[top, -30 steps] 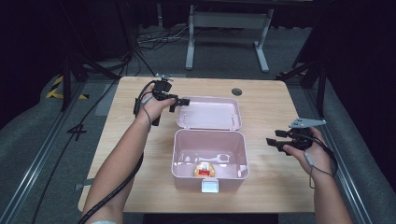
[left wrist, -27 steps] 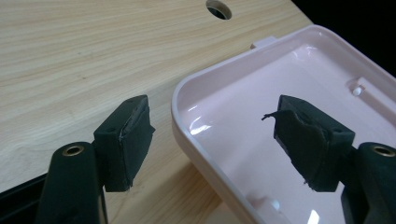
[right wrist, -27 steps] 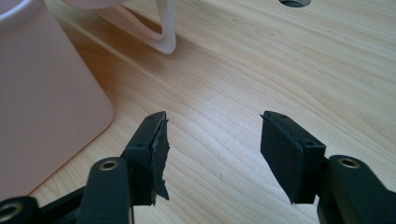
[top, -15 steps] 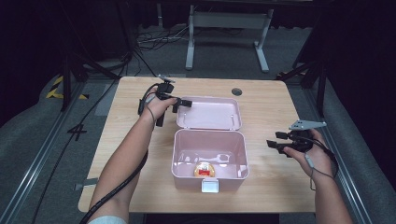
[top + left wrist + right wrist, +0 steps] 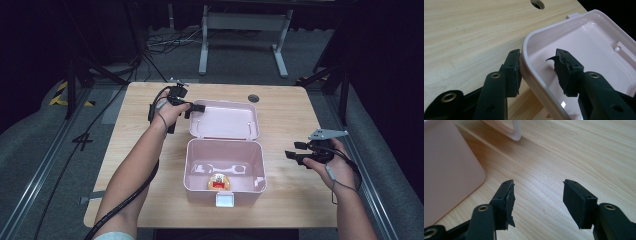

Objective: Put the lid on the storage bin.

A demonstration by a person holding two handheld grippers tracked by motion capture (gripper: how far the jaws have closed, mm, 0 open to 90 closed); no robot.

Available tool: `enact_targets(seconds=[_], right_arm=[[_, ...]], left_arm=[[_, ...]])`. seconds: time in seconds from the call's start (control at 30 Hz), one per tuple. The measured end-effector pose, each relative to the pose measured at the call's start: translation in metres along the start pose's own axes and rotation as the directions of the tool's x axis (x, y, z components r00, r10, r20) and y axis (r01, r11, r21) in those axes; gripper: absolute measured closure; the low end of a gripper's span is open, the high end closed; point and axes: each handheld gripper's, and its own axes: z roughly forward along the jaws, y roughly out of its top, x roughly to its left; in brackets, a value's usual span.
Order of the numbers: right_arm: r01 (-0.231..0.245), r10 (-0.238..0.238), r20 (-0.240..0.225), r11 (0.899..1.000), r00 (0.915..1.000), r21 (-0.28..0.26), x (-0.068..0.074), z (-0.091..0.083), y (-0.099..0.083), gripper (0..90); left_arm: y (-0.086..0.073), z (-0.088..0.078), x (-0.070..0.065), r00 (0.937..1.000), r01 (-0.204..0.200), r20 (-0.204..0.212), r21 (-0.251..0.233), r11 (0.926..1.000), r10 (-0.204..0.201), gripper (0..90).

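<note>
The box (image 5: 224, 170) and its lid (image 5: 225, 120) were pale pink, the table (image 5: 290, 120) was light wood, and the gripper pads (image 5: 512, 71) were black.

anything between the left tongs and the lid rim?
No. The left tongs have just been closing and straddle the lid corner rim: one jaw outside against the wall, the other inside with a gap left. Nothing else sits between. The right tongs hang open over bare table beside the box.

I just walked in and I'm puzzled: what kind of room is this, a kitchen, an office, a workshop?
Probably a lab or recording studio: a bare wooden table among dark curtains, cables loose on the grey floor, yellow-black hazard tape, metal rails alongside.
</note>
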Motion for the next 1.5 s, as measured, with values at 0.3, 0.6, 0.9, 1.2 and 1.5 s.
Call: enact_targets(seconds=[0.3, 0.6, 0.9, 1.2, 1.5], right_arm=[[0.004, -0.004, -0.001, 1.000, 1.0000, -0.010, 0.001, -0.002, 0.001, 45.4], [0.005, -0.004, 0.001, 1.000, 1.0000, -0.017, 0.001, -0.004, 0.002, 46.2], [0.009, -0.009, -0.001, 1.000, 1.0000, -0.021, 0.002, -0.005, 0.003, 46.9], [0.026, -0.026, -0.004, 0.999, 0.9997, -0.029, 0.005, -0.005, 0.007, 49.3], [0.012, -0.015, -0.051, 0.999, 0.9986, -0.049, 0.016, -0.009, 0.017, 53.6]], left_arm=[[0.012, -0.016, -0.010, 0.9993, -0.035, -0.019, -0.064, 0.9973, 0.034, 64.4], [0.023, -0.036, -0.024, 0.9977, -0.064, -0.030, -0.117, 0.9910, 0.061, 70.4], [0.030, -0.056, -0.037, 0.9936, -0.113, -0.027, -0.155, 0.9815, 0.110, 73.9], [0.032, -0.074, -0.055, 0.9860, -0.166, -0.044, -0.179, 0.9698, 0.161, 74.9], [0.030, -0.092, -0.070, 0.9756, -0.220, -0.039, -0.200, 0.9548, 0.216, 75.6]])
